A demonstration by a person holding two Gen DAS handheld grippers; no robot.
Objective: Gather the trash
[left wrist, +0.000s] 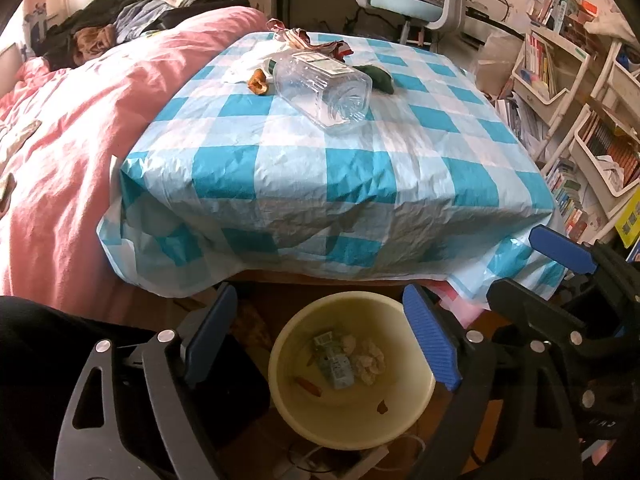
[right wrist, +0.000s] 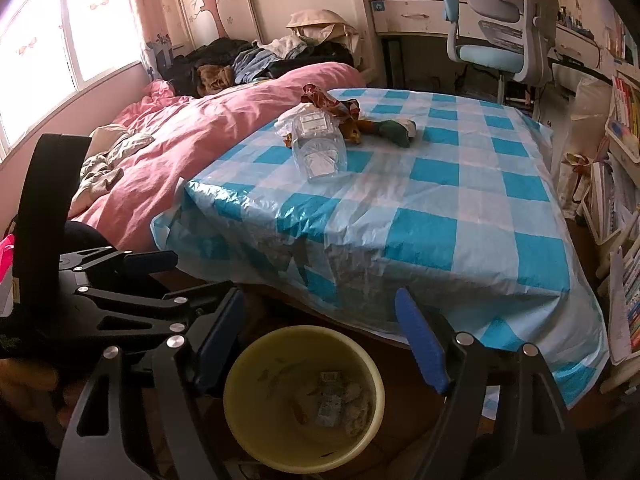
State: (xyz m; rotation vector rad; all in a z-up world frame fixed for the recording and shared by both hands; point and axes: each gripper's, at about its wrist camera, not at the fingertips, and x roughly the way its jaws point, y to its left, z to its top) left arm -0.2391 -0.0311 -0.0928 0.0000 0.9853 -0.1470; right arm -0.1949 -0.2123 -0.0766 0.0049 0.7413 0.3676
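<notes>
Both grippers hang low over a round, pale yellow plastic bin [left wrist: 352, 372] on the floor, which already holds crumpled paper and small wrappers. The left gripper [left wrist: 324, 340] and right gripper [right wrist: 320, 344] each have their blue ribbed fingers spread apart, holding nothing. The remaining trash lies ahead and above, at the far side of the surface [left wrist: 340, 168] with its crinkled blue-and-white checked plastic cover: a clear, ridged plastic bottle [left wrist: 324, 88] on its side, long axis pointing roughly towards the grippers, base nearest, beside crumpled wrappers [right wrist: 332, 104]. Neither gripper looks clearly nearer
</notes>
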